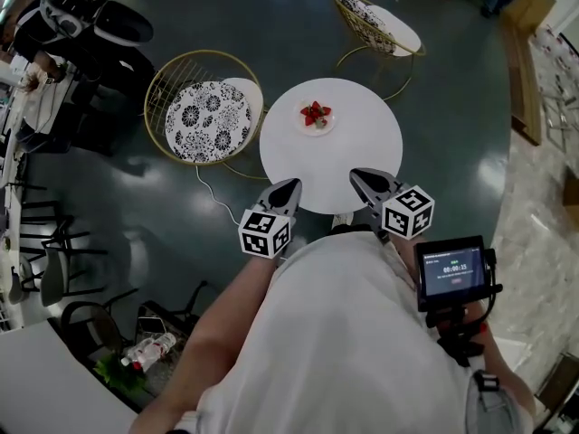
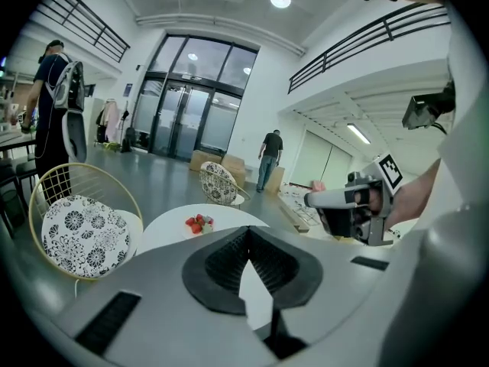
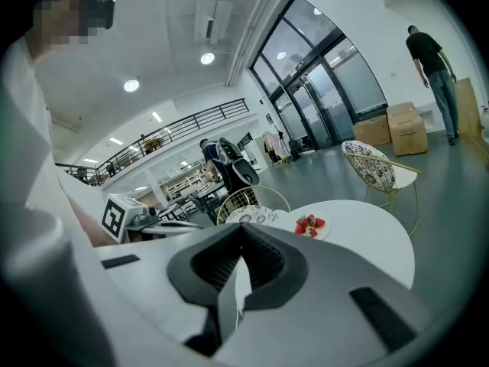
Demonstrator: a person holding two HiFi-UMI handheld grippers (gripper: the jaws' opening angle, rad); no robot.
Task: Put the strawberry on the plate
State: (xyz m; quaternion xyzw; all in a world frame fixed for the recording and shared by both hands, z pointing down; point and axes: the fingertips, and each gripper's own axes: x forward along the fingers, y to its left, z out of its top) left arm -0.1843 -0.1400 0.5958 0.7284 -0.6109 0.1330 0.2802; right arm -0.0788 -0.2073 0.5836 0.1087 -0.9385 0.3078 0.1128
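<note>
Several red strawberries [image 1: 315, 112] lie on a small white plate [image 1: 329, 126] on the far half of a round white table [image 1: 362, 147]. Both gripper views show the same strawberries [image 2: 199, 223] [image 3: 309, 224] well ahead of the jaws. My left gripper [image 1: 292, 186] and right gripper [image 1: 360, 178] hover side by side over the table's near edge, close to my body. Each has its jaws shut tip to tip with nothing between them, as seen for the left gripper [image 2: 249, 232] and the right gripper [image 3: 243, 228].
A gold wire chair with a patterned cushion [image 1: 210, 120] stands left of the table, and a second one [image 1: 380, 16] behind it. A small screen device [image 1: 452, 269] hangs at my right. A person [image 3: 432, 67] stands by cardboard boxes [image 3: 401, 128] near the glass doors.
</note>
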